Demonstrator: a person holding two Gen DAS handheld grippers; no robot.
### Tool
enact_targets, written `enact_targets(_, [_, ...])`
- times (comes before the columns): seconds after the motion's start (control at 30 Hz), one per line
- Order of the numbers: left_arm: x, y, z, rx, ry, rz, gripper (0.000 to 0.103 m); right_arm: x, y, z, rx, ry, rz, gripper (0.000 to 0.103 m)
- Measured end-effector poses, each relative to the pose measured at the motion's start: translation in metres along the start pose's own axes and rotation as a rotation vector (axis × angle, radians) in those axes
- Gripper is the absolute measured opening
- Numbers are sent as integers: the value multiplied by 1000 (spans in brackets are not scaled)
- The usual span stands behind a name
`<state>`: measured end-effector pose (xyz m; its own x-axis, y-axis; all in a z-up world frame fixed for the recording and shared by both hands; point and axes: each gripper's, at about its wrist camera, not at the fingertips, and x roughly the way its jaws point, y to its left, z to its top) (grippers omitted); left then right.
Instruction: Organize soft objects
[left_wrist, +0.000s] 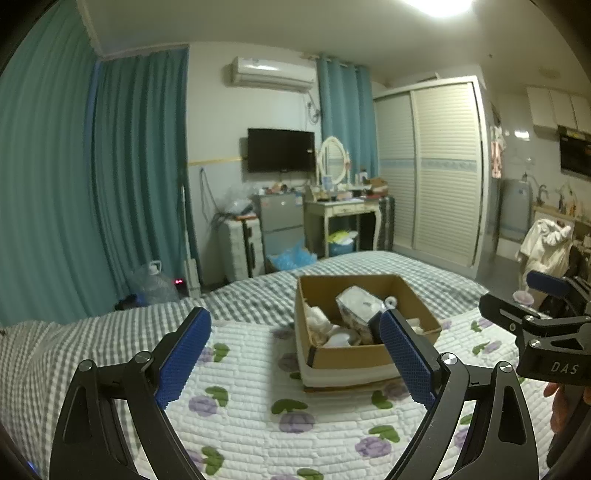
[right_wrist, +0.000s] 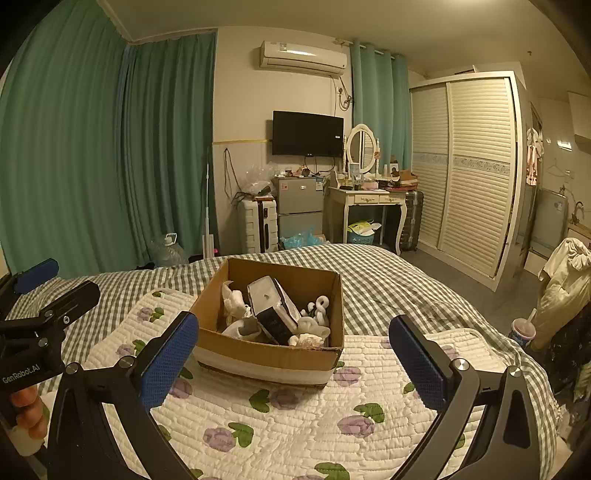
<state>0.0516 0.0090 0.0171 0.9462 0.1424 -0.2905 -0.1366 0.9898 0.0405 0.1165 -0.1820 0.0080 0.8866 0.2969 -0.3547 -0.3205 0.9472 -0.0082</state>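
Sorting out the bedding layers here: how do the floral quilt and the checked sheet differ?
The quilt is white with purple flowers and green leaves; the sheet is grey-and-white gingham. The quilt looks padded and stitched in rows; the sheet looks thin and flat. The quilt lies on top, nearer the grippers, and carries the box; the sheet extends beyond it. Both cover the same bed.
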Motion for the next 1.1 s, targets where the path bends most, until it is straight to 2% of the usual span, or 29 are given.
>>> enact_targets(1.1, [2, 1, -2, -10, 5, 1, 94, 5, 2, -6, 2, 17, 1, 103])
